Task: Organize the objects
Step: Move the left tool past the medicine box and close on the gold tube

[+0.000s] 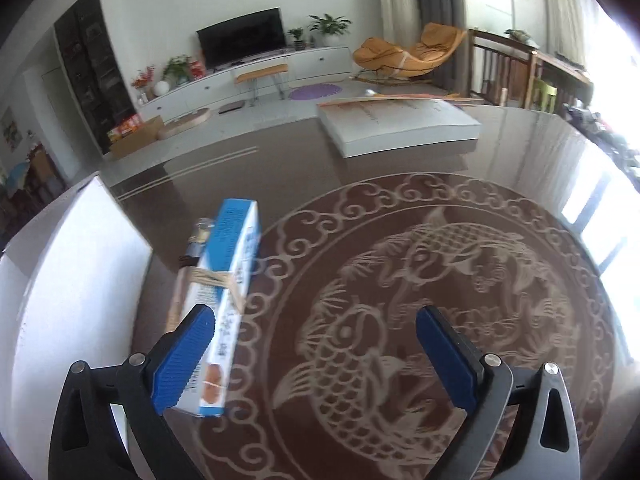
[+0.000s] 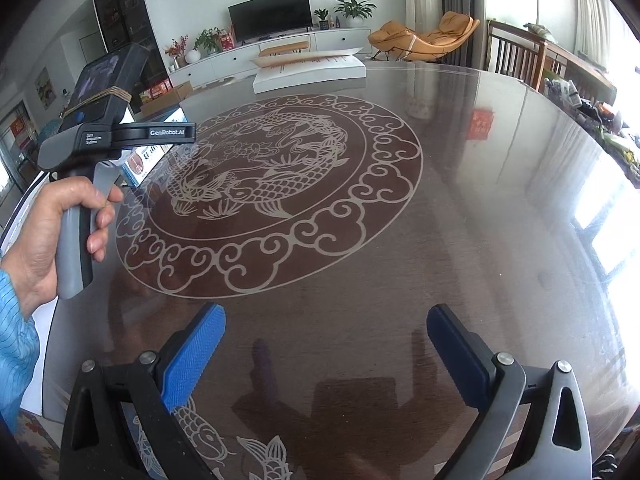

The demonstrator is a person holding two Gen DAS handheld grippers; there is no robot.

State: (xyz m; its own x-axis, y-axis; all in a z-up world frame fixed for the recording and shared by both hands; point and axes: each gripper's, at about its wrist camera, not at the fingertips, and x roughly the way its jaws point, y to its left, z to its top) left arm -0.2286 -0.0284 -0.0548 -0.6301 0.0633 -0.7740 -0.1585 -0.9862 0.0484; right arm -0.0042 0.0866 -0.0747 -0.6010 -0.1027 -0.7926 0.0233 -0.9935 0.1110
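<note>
left gripper (image 1: 316, 332): jaws spread wide over the table, nothing between the blue pads and nothing held; the left pad (image 1: 185, 356) stands in front of the near end of the box, and whether it touches it cannot be told.
right gripper (image 2: 326, 344): jaws wide apart above bare tabletop, empty, with nothing between the pads.
box (image 1: 228, 280): long blue and white carton lying on its side on the table, just left of the open left gripper, running away from the camera; a tan rubber band (image 1: 216, 278) is wrapped around its middle and a picture of round biscuits shows at the near end.
behind the box: a small clear object (image 1: 202, 230) sits just past its far left edge, too blurred to name.
table (image 2: 460, 208): dark, glossy, round, with a pale fish and cloud pattern in a ring at its centre.
white board (image 1: 80, 264): stands upright at the left edge of the table, just beside the box.
flat white package (image 1: 400, 124): lies at the far side of the table, well apart from both grippers.
hand (image 2: 52, 220): in the right wrist view, a hand in a blue sleeve grips the handle of the left tool at the table's left edge.
</note>
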